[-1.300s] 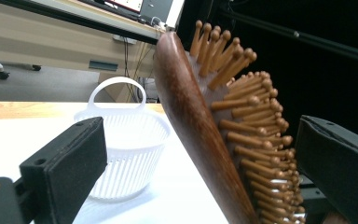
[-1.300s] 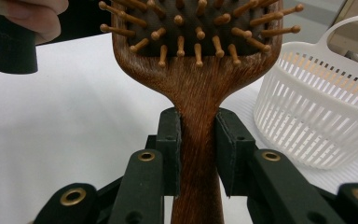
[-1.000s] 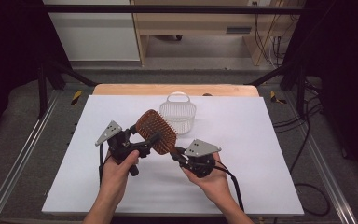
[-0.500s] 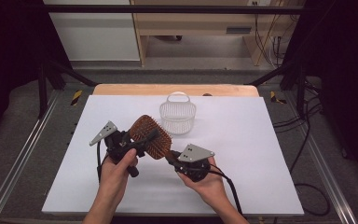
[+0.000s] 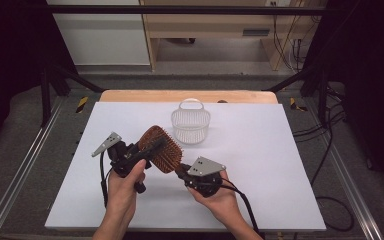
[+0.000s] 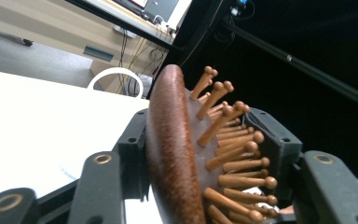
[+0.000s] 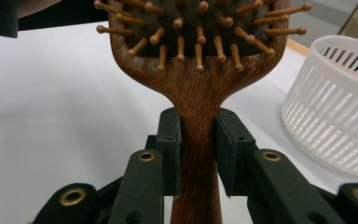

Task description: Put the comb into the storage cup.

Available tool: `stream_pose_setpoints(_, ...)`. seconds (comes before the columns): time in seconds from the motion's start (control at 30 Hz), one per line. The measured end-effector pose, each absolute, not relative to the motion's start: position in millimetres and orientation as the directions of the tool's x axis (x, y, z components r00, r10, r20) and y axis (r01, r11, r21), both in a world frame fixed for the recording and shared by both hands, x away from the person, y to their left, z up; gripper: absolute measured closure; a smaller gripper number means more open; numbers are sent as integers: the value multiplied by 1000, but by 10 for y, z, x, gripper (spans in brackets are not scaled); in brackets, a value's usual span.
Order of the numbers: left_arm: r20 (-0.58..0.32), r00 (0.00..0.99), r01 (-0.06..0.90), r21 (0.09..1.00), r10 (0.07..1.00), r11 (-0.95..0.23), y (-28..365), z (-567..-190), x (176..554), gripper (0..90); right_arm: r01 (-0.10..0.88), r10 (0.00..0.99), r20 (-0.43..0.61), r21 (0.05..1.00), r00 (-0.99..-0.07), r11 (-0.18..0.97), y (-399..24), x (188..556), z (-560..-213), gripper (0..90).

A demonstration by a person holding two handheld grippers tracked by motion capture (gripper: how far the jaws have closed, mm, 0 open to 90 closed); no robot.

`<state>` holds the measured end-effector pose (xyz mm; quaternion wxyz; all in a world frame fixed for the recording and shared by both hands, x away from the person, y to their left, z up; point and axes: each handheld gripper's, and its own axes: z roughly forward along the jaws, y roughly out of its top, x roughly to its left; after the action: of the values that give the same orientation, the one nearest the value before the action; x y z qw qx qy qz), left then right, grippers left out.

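Observation:
A brown wooden hairbrush (image 5: 162, 150) with knobbed wooden bristles hangs above the white table. My right gripper (image 5: 180, 171) is shut on its handle; in the right gripper view both pads clamp the handle (image 7: 198, 154) just below the head. My left gripper (image 5: 153, 147) reaches in from the left, and its jaws have just been closing around the brush head (image 6: 172, 140). One pad lies against the smooth back, the other meets the bristle tips (image 6: 261, 161). A white slatted basket (image 5: 190, 125) stands on the table behind the brush.
The white table (image 5: 260, 165) spreads wide to the right and in front of the hands. Its wooden far edge (image 5: 185, 95) lies behind the basket. Metal rails (image 5: 25, 165) and cables (image 5: 330, 165) run along the sides.
Both hands and the brush have shifted a little left and nearer. The left gripper's jaws have come in from wide apart onto the brush head. The right gripper keeps hold of the handle.

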<state>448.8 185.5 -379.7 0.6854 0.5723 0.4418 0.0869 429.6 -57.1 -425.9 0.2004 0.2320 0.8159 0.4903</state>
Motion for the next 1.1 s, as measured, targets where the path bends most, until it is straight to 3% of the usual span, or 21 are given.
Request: stream_pose_setpoints(1.1,-538,578,402,842,614,359,1849,-3823,4449,518,226,565,-44,889,-824,399,-522,4315,-4326,714)
